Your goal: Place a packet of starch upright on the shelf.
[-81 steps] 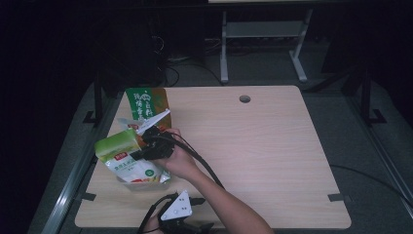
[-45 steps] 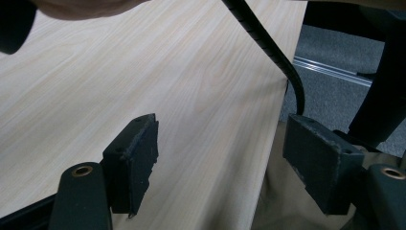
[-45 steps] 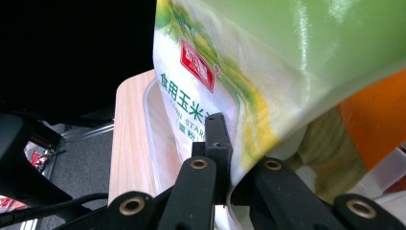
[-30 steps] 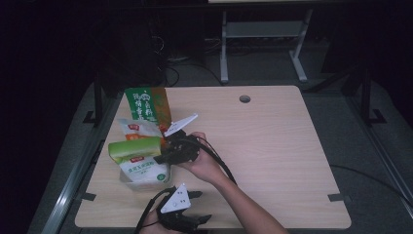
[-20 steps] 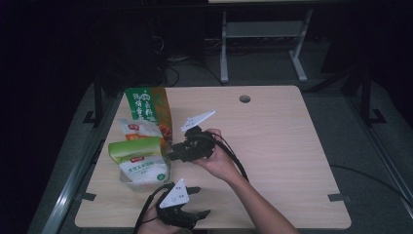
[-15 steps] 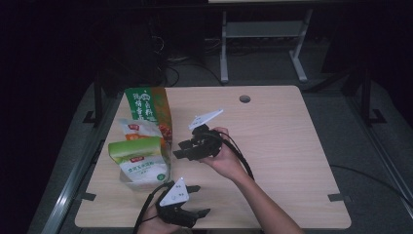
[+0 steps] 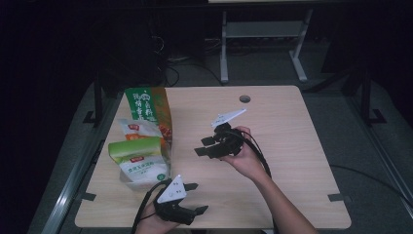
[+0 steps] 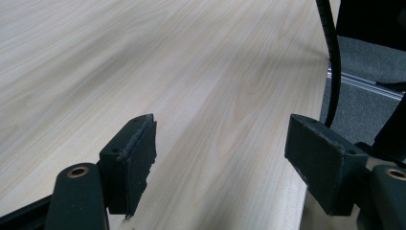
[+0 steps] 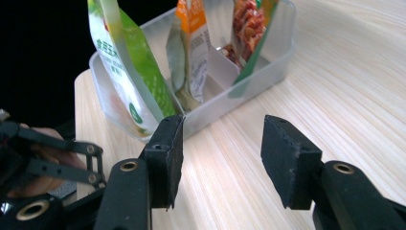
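Observation:
A clear plastic bin (image 7: 125, 178) stands at the table's left with three food pouches upright in it: a green-and-white one (image 7: 139, 158) in front, an orange-and-white one (image 7: 139, 129) in the middle and a tall green one (image 7: 146, 105) at the back. My right gripper (image 7: 201, 146) hovers mid-table to the right of the bin and points at it. Its jaws have just been opening and hold nothing. In the right gripper view the gripper (image 9: 220, 139) faces the bin (image 9: 239, 91). My left gripper (image 7: 197, 197) rests open near the front edge, over bare wood (image 8: 143, 57).
The wooden table (image 7: 292, 146) has a round cable hole (image 7: 244, 99) at the back. A black cable (image 8: 330, 57) hangs past the table's edge in the left gripper view. A metal stand (image 7: 263, 34) is on the floor behind the table.
My right gripper let go of the green-and-white pouch, which now stands in the bin. It drew away to the right with its jaws opening. The left gripper has hardly moved.

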